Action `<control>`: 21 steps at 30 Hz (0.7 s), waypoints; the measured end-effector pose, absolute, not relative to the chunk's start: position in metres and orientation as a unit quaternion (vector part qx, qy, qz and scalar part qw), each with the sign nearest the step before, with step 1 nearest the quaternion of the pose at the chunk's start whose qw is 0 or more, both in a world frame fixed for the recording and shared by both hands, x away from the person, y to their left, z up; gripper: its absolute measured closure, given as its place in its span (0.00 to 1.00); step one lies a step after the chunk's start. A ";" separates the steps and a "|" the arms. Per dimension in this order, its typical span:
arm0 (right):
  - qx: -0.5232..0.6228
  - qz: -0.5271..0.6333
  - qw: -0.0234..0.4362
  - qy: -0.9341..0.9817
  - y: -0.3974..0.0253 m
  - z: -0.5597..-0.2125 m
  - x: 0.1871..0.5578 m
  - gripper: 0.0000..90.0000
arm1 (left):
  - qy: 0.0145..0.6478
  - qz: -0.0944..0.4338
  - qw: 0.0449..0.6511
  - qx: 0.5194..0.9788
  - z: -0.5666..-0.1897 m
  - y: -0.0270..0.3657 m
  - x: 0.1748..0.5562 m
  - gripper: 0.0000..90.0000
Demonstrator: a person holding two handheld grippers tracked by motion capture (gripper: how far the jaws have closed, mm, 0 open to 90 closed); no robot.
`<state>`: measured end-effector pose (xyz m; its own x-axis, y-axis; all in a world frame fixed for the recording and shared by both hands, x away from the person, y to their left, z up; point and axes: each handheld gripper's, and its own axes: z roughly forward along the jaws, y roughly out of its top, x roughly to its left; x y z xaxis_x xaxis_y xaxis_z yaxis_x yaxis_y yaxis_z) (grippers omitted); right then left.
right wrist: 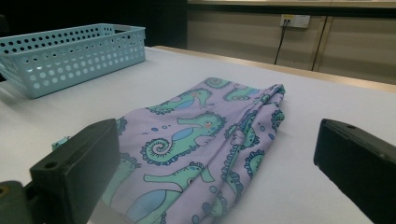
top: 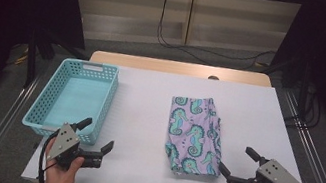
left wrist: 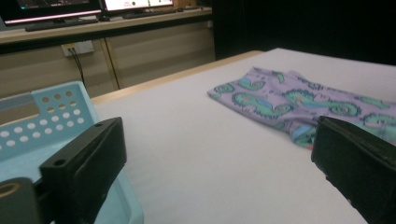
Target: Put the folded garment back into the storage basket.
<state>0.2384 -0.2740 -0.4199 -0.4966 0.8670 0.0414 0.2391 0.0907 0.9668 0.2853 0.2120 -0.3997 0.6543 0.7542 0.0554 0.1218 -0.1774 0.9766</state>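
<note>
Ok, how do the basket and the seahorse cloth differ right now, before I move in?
The basket is a rigid, perforated, plain light-blue container with upright walls; the seahorse cloth is soft, lying flat and folded, lilac with teal seahorses. The basket sits on the table's left by the left gripper; the cloth lies right of centre by the right gripper. Neither is gripped; both grippers are open.

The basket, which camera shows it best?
The high view: the whole basket shows from above, empty, left of the cloth. The right gripper view shows its side wall far off; the left gripper view shows a near corner.
</note>
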 end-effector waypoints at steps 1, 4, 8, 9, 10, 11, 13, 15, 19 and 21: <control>0.406 0.537 0.292 0.679 -0.273 -0.419 0.238 0.00 | 0.303 0.287 0.556 0.718 -0.399 0.213 0.286 0.04; 0.399 0.540 0.294 0.681 -0.271 -0.418 0.239 0.01 | 0.300 0.276 0.550 0.729 -0.400 0.209 0.290 0.03; 0.395 0.543 0.296 0.680 -0.270 -0.416 0.239 0.00 | 0.294 0.262 0.546 0.739 -0.404 0.202 0.294 0.04; 0.397 0.543 0.293 0.680 -0.269 -0.416 0.239 0.00 | 0.292 0.253 0.547 0.742 -0.406 0.196 0.295 0.03; 0.394 0.541 0.295 0.682 -0.268 -0.416 0.239 0.00 | 0.282 0.251 0.540 0.752 -0.406 0.194 0.298 0.04; 0.393 0.542 0.291 0.683 -0.267 -0.417 0.239 0.00 | 0.283 0.244 0.542 0.753 -0.407 0.189 0.298 0.04; 0.392 0.540 0.291 0.685 -0.265 -0.416 0.241 0.00 | 0.275 0.240 0.541 0.757 -0.406 0.181 0.300 0.04; 0.388 0.537 0.294 0.689 -0.263 -0.416 0.241 0.00 | 0.276 0.237 0.549 0.753 -0.405 0.176 0.302 0.04; 0.392 0.534 0.292 0.689 -0.262 -0.415 0.243 0.01 | 0.271 0.239 0.543 0.758 -0.404 0.170 0.310 0.03; 0.395 0.537 0.282 0.690 -0.259 -0.414 0.244 0.01 | 0.262 0.232 0.537 0.768 -0.403 0.165 0.313 0.04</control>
